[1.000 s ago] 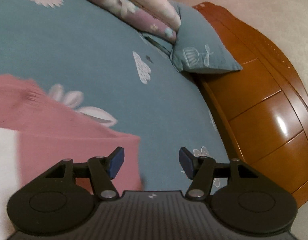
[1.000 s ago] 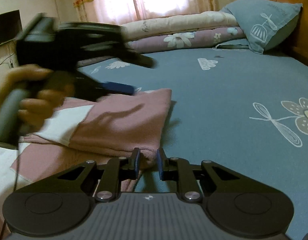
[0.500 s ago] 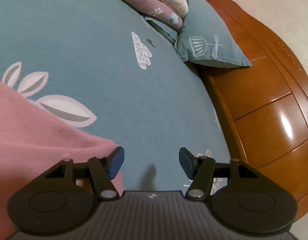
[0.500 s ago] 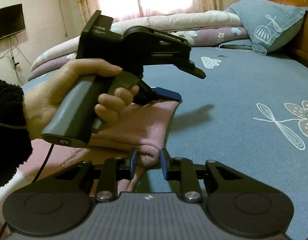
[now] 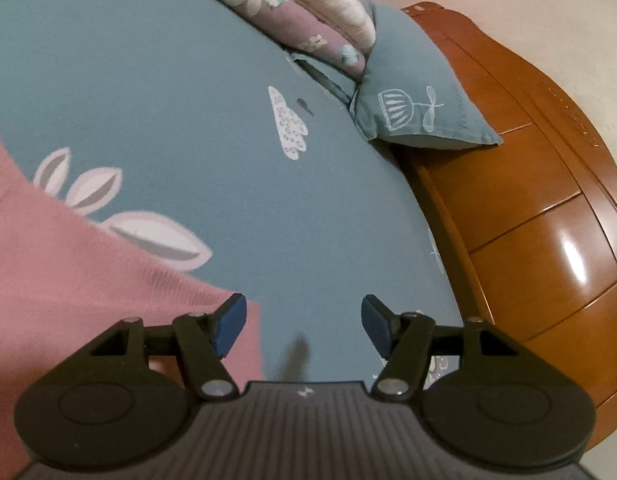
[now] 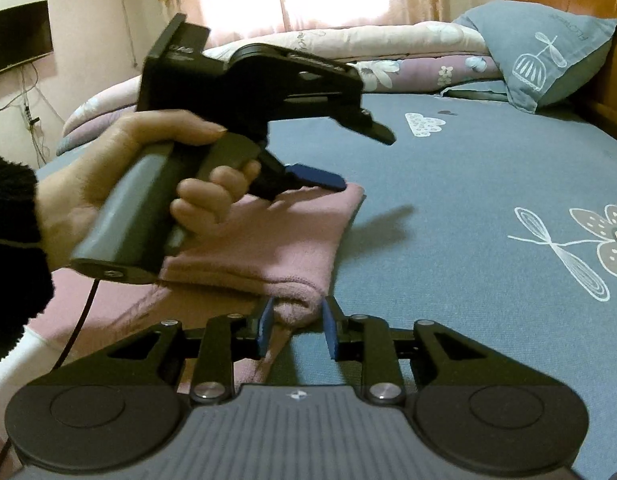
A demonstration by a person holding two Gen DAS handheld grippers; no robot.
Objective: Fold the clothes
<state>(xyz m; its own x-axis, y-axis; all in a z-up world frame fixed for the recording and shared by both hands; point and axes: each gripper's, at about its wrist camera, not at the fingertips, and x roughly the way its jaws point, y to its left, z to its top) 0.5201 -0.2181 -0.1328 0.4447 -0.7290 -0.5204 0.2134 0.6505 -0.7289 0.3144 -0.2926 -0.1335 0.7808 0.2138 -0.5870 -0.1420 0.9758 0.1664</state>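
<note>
One hand (image 6: 120, 184), right view only.

One pink garment (image 6: 276, 240), two grippers, one blue pillow (image 6: 548, 56), two rolled quilts, one wall screen (image 6: 18, 36)

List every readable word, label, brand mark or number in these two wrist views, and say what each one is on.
"FLOWER": printed along the edge of the blue pillow; mirrored and blurred, so the reading is uncertain.
White lettering on the left gripper body, near its back plate: too blurred to read.
Cursive script on the cream quilt: too small to read.
Small emblem, no letters, on each gripper's base, including the right gripper.
No numbers visible.
</note>
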